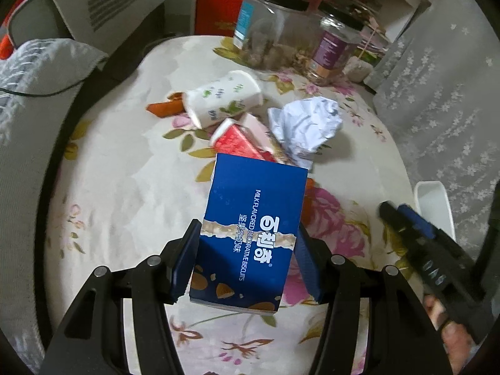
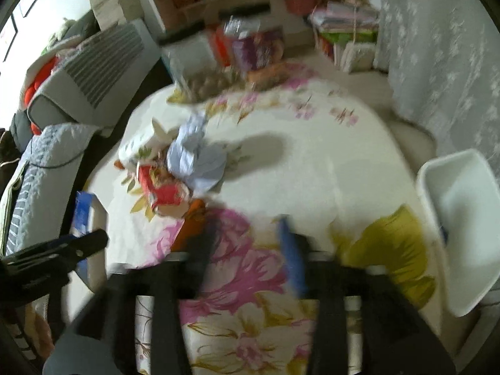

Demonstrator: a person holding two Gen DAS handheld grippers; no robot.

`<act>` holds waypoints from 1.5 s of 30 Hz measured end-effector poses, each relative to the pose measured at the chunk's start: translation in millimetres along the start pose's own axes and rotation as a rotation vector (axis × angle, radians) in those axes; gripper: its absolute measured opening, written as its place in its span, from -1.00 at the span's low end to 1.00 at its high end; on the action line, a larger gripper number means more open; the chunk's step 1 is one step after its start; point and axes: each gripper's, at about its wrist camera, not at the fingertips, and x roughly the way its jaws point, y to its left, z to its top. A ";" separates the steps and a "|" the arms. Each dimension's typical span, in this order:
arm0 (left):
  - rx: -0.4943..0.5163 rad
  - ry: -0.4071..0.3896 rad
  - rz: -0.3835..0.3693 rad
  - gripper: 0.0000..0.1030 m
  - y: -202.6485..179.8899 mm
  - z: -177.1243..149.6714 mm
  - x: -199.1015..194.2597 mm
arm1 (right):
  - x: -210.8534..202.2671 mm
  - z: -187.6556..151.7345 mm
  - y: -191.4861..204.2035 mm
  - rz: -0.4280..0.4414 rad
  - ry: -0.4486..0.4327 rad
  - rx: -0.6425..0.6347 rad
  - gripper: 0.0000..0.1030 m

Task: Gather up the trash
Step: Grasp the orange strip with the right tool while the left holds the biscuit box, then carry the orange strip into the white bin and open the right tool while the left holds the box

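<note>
Left gripper (image 1: 247,259) clamps one biscuit box (image 1: 250,228); two jars (image 1: 275,28).

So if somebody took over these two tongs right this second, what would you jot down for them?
Left tongs: shut on the blue biscuit box, held above the table.
Right tongs: open, nothing between them, near the white bin.
Still on the table: paper cup, red carton, crumpled paper, orange scraps.
Next: probably drop the box in the bin, then fetch the rest.
</note>
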 end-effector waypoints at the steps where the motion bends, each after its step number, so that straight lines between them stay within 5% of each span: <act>1: -0.006 0.001 0.005 0.11 4.5 -0.6 0.1 | 8.8 -2.1 6.5 0.001 0.018 -0.008 0.15; 11: -0.067 0.030 0.033 0.11 49.9 -3.3 5.0 | 63.3 -9.1 63.7 0.019 0.110 -0.080 0.47; 12: -0.068 0.030 0.033 0.11 51.1 -3.3 4.8 | 67.5 -9.2 66.7 0.007 0.112 -0.087 0.43; 16: -0.070 0.036 0.033 0.11 55.8 -3.0 7.0 | 80.8 -10.1 69.4 -0.043 0.120 -0.109 -0.62; 29: -0.064 0.014 0.016 0.11 36.4 1.3 2.5 | 34.4 4.6 44.6 -0.007 0.017 -0.064 -0.68; 45: 0.022 -0.060 -0.037 0.11 -39.8 6.3 -5.4 | -18.8 19.2 -11.3 -0.060 -0.114 -0.016 -0.68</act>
